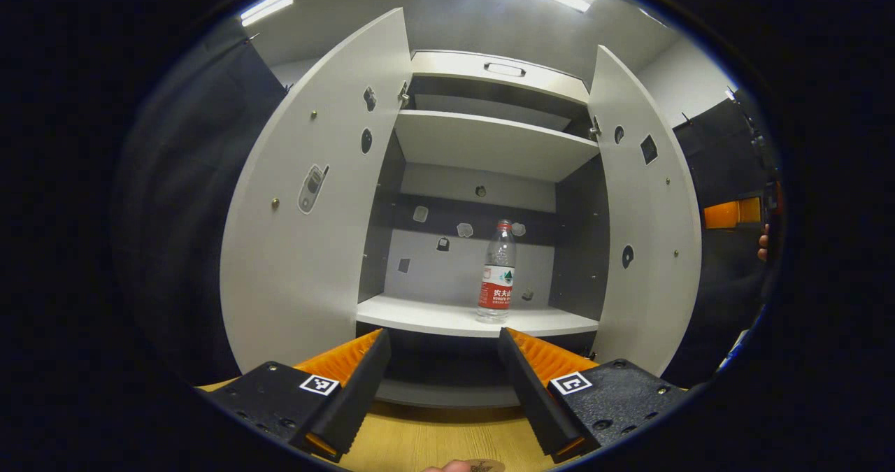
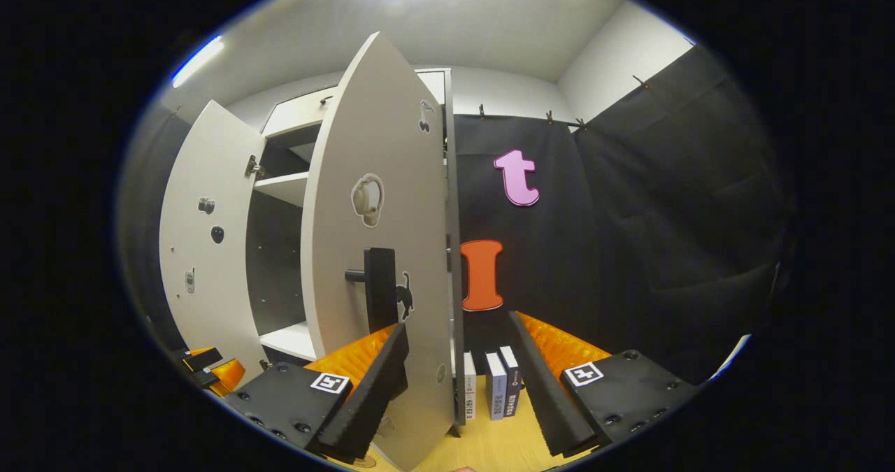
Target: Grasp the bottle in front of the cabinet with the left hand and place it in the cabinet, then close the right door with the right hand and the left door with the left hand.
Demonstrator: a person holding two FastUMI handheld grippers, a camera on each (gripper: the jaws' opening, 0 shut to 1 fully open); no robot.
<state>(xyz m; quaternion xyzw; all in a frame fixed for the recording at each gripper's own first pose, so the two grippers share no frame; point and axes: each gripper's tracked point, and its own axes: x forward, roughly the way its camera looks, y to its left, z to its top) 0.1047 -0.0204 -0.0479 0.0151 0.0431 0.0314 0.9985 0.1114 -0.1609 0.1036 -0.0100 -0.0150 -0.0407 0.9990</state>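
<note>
- Left gripper (image 1: 443, 395) has its fingers spread wide with nothing between them, held near the front of the cabinet (image 1: 489, 147) above the wooden tabletop (image 1: 447, 437).
- Bottle (image 1: 496, 270) stands upright on the cabinet's lower shelf (image 1: 419, 315), long axis vertical, red cap at the top; it sits right of centre on the shelf, apart from the back wall.
- Its label is red and white with white characters too small to read.
- Left door (image 1: 308, 199) and right door (image 1: 647, 227) both stand swung open in the left gripper view, with small stickers on their inner faces.
- Right gripper (image 2: 458, 388) is also spread wide, its fingers either side of the right door's edge, touching nothing that I can tell.
- Right gripper view looks at that door's outer face with a black handle (image 2: 377, 287), and shows three books (image 2: 493, 391) standing beside the cabinet to the far right.
- Its lower left edge shows the other gripper, orange and black.
</note>
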